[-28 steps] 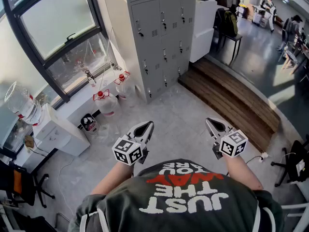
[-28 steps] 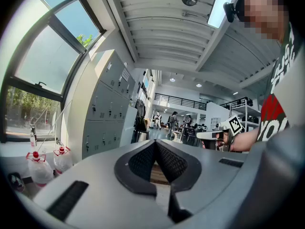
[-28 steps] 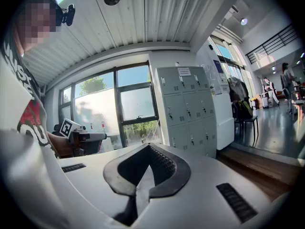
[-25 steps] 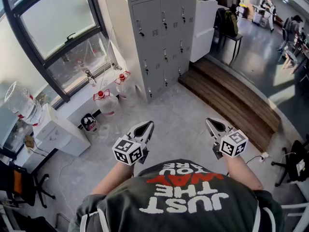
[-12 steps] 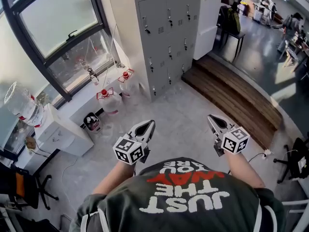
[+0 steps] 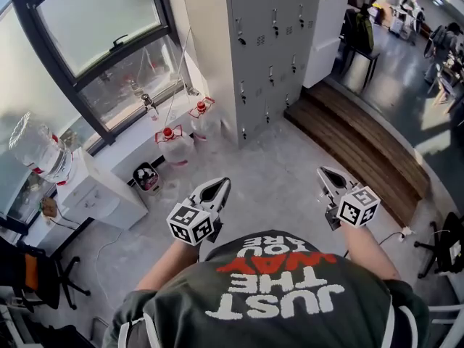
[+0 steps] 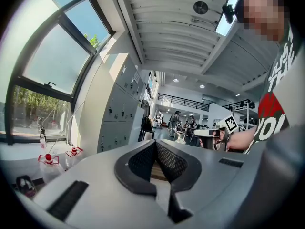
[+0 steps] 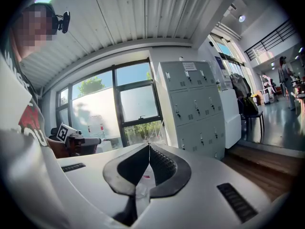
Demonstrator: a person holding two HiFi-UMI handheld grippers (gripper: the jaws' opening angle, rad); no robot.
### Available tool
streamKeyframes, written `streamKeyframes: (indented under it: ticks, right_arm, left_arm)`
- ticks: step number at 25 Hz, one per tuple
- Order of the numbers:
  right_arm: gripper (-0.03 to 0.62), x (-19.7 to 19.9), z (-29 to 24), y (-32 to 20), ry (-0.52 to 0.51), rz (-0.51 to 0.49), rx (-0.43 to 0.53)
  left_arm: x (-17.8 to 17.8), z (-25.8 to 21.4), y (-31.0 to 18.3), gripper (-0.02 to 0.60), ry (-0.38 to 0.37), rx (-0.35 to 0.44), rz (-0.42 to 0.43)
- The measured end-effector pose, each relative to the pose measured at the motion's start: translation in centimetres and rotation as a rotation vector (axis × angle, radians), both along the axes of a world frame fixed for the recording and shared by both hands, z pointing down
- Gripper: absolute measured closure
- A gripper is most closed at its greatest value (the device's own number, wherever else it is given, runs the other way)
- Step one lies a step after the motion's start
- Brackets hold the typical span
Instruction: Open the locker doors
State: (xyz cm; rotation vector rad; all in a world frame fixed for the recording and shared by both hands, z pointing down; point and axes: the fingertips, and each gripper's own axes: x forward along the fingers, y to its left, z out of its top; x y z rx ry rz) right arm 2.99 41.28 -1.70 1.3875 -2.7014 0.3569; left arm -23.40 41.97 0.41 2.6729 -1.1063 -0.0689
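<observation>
Head view, largest item first.

- Grey floor (image 6: 268, 187): fills the centre of the view.
- Window (image 6: 94, 20), dark-framed: noted at 10 to 11 o'clock.
- Locker bank (image 6: 272, 42), grey metal: located at 12 to 1 o'clock, against the wall just right of the window. All visible doors are seen closed, each with a small handle. In the right gripper view the bank (image 8: 190, 106) is seen at 1 o'clock; in the left gripper view it (image 7: 119, 113) is seen at 9 o'clock.
- Wooden platform (image 6: 362, 143): recorded at 2 to 3 o'clock, running from the foot of the lockers.
- White cabinet (image 6: 109, 194): recorded at 9 o'clock, below the window.
- Two water jugs (image 6: 174, 145) with red caps: on the floor between cabinet and lockers.
- Waste bin (image 6: 147, 177): just beside the cabinet.
- Left hand-held gripper (image 6: 221, 185): held at 7 o'clock, pointed towards the lockers and well apart from them. Jaws are observed clenched tip to tip (image 7: 155, 144), nothing grasped.
- Right hand-held gripper (image 6: 322, 171): held at 4 o'clock, likewise well apart from the lockers. Jaws are clenched (image 8: 148, 147), nothing grasped.
</observation>
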Motion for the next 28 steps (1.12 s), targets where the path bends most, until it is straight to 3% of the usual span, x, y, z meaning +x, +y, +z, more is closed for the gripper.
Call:
streamKeyframes:
  ticks: [5, 11, 19, 28]
  right_arm:
    - [0.559, -0.6, 0.4, -2.2, -0.007, -0.025, -0.005]
    - [0.559, 2.0, 2.2, -7.4, -0.044, -0.05, -0.017]
    - [0.559, 8.3, 2.2, -21.9, -0.068, -0.156, -0.004]
    - [0.559, 16.0, 1.4, -35.4, -0.062, -0.237, 0.005]
  left_arm:
    - [-0.8, 0.6, -1.7, 0.575, -0.006, -0.018, -0.026]
    - [1.8, 1.5, -5.6, 0.575, -0.026, -0.026, -0.051]
    - [9.6, 1.7, -18.0, 0.575, -0.031, -0.037, -0.138]
    - [19.5, -0.2, -31.6, 0.575, -0.018, -0.056, -0.171]
